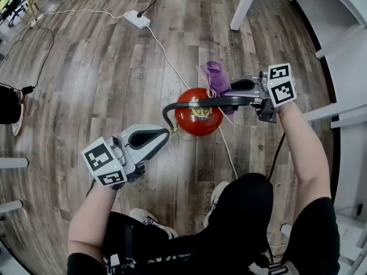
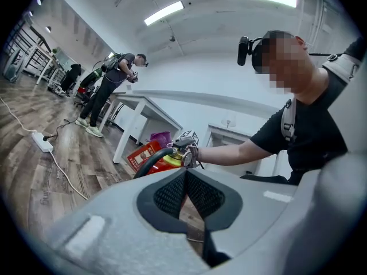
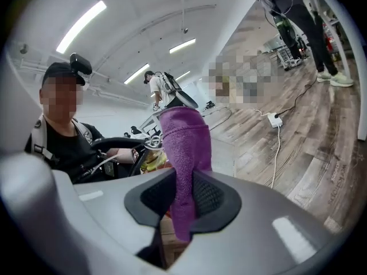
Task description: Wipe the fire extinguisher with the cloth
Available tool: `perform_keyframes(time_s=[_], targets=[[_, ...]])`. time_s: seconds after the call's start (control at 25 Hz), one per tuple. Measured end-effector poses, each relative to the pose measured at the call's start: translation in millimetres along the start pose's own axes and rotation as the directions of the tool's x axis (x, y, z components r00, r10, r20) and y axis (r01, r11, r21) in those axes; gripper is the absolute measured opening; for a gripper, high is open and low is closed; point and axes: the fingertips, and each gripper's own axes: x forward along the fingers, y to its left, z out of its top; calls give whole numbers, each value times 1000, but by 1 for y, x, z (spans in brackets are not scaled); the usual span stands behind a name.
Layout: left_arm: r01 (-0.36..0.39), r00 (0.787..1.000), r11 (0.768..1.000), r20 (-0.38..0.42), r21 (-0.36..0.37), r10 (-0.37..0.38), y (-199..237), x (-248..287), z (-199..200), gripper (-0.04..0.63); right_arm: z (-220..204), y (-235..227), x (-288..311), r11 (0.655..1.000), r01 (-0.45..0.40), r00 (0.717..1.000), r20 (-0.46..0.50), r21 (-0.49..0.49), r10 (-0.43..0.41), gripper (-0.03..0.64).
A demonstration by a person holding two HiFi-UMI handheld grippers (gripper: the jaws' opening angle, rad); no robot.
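The red fire extinguisher (image 1: 198,119) stands on the wood floor (image 1: 86,79), right in front of the person's knee (image 1: 241,202). From the top it looks like a round red ball w/ a black hose (image 1: 168,112) bending round its left edge.

The right gripper (image 1: 225,96) reaches in from the right, over the top of the tank. Its jaws are pinched tight on the purple cloth (image 1: 217,78). The cloth sticks up btwn the pads and hangs a bit below them too, by the tank's far right edge.

The left gripper (image 1: 167,133) comes in low from the left. Its tip is just beside the tank's near left edge; can't tell if it touches. Its jaws are closed, pads together, nothing in them.

Room to move: lots of bare floor to the left and on the far side. A white cable (image 1: 166,53) runs from a power strip (image 1: 136,19) to the tank and on past it. A white table leg (image 1: 245,4) stands far right, well apart. White furniture (image 1: 344,56) lines the right edge, nr the right arm. The near side is tight: knee and shoe (image 1: 217,195) are close by.
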Motion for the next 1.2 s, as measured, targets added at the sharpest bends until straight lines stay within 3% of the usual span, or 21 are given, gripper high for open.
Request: perform_keyframes(time_s=[0.28,0.64,0.88,1.08,1.2], targets=[[-7,1000,1000,-24,3,8,5,1,-8,0,-32,-14,5,997,-22,995,97,77,14,74],[-3,998,1000,-67,-9,2,4,4,-25,0,-120,-63,40,968,12,985,161,250,-54,74],[-23,993,999,-116,-33,19,8,-3,-49,0,-202,-103,71,917,108,984,92,384,-154,73],[-52,986,997,-162,-59,41,13,-9,-69,-2,-282,-135,101,840,276,958,-59,467,-281,72],[-65,982,995,-181,-74,50,14,-10,-76,-1,-303,-135,112,795,287,954,-80,534,-290,73]])
